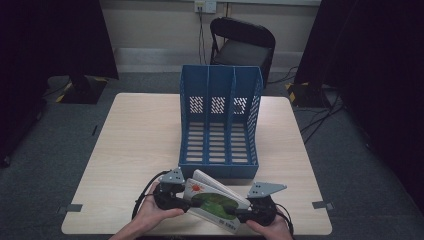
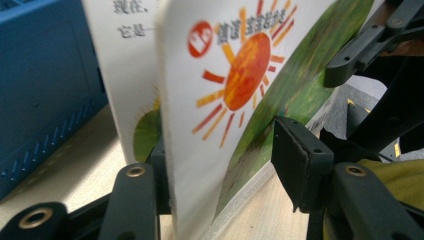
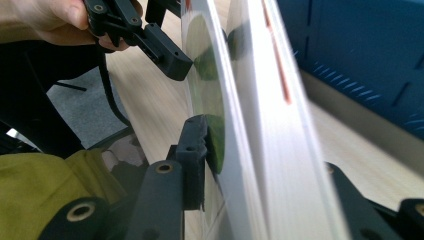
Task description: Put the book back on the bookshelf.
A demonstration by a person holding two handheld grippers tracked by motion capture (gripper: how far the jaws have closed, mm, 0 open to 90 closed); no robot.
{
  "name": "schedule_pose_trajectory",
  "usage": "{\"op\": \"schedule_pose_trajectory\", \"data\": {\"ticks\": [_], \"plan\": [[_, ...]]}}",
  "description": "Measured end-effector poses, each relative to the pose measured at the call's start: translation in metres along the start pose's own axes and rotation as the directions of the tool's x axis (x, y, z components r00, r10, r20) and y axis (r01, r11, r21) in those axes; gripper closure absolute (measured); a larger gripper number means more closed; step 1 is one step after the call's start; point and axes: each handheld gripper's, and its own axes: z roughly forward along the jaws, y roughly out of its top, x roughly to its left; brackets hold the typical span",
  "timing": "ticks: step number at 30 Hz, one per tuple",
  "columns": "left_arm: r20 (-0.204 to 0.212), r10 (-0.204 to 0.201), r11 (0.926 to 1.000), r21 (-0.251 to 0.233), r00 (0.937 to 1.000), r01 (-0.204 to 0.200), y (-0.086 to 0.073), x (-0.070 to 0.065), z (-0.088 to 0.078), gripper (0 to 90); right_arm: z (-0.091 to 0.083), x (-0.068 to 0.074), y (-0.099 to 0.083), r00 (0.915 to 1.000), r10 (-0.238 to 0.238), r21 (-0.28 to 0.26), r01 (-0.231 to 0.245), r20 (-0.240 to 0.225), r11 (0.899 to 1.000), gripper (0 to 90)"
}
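Observation:
A thin picture book (image 1: 215, 202) with a white cover, an orange sun and a green patch stands tilted near the table's front edge, its pages slightly fanned. My left gripper (image 1: 184, 198) is at the book's left end. In the left gripper view the front cover (image 2: 240, 75) runs between the jaws of the left gripper (image 2: 225, 160); the right pad (image 2: 295, 150) stands a little off the cover, so it is open. My right gripper (image 1: 236, 215) is at the book's right end. In the right gripper view the right gripper (image 3: 265, 165) is shut on the book (image 3: 255, 125), its left pad (image 3: 196, 150) pressed on the green cover.
A blue three-slot file rack (image 1: 220, 120) stands on the light wooden table (image 1: 140, 140) just behind the book, its open side toward me. A black folding chair (image 1: 245, 42) is beyond the far edge. Bare tabletop lies left and right of the rack.

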Motion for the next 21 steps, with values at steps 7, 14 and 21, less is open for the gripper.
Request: {"op": "schedule_pose_trajectory", "data": {"ticks": [7,14,21], "plan": [[-0.054,-0.065,0.9965,-0.057,0.9964,0.062,-0.001,0.010,-0.010,44.6,-0.008,0.003,0.002,0.9965,-0.053,-0.001,0.053,0.065,0.999,74.3],[-0.077,-0.083,0.9956,-0.050,0.9935,0.080,-0.002,0.017,-0.008,39.9,-0.009,0.005,0.001,0.9964,-0.057,-0.010,0.057,0.063,0.998,74.4],[-0.082,-0.024,0.9997,0.005,0.9964,0.025,-0.001,0.011,0.006,43.2,0.003,0.012,-0.005,0.9980,-0.034,-0.006,0.034,0.054,0.999,67.2]]}}
